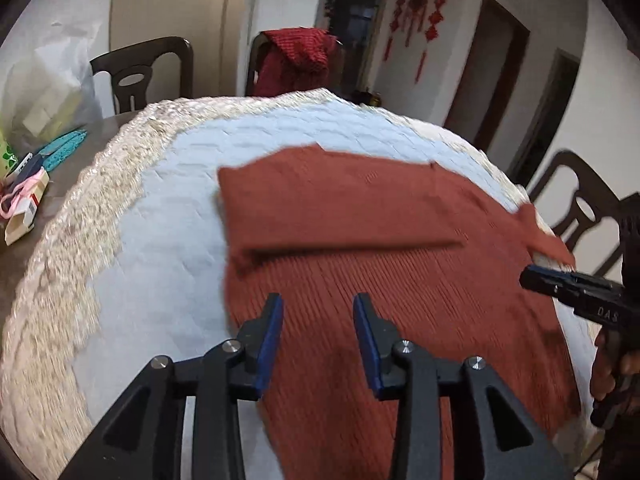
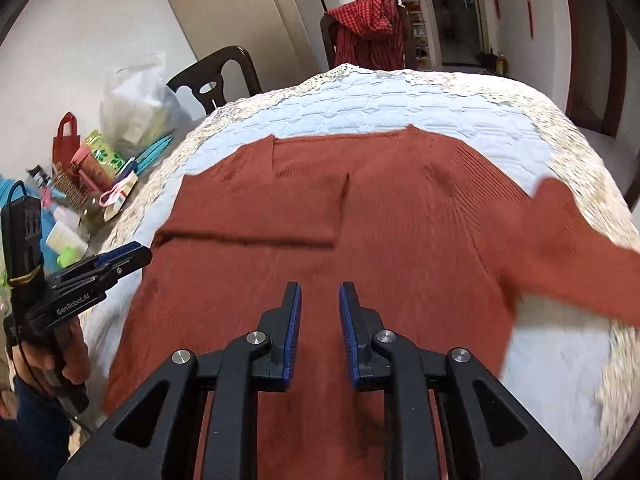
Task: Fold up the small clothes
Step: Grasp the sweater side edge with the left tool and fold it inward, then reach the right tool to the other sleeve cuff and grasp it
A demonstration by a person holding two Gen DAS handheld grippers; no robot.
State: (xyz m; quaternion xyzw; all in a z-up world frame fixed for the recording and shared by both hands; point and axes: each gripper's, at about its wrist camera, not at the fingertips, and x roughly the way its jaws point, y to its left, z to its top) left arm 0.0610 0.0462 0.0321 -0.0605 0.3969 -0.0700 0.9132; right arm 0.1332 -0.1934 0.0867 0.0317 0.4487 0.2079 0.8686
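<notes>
Partway folded, the rust sweater (image 2: 320,216) lies flat on the padded counter (image 2: 400,100), its left sleeve (image 2: 256,200) already turned in across the chest, its right sleeve (image 2: 568,240) still outstretched, while left claw (image 1: 318,320) and right claw (image 2: 320,312) hover apart, empty.

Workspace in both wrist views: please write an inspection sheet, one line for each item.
Surface: table under a white quilted cloth with lace edge.
Job's things: rust sweater spread flat, left sleeve folded across the chest, right sleeve out sideways.
Clutter: plastic bag, red gift bag, bottles, at the table's left.
Grippers: left gripper open; right gripper open; both empty.
Cables: black cable on left gripper.
Surroundings: chairs, one with red cloth.
</notes>
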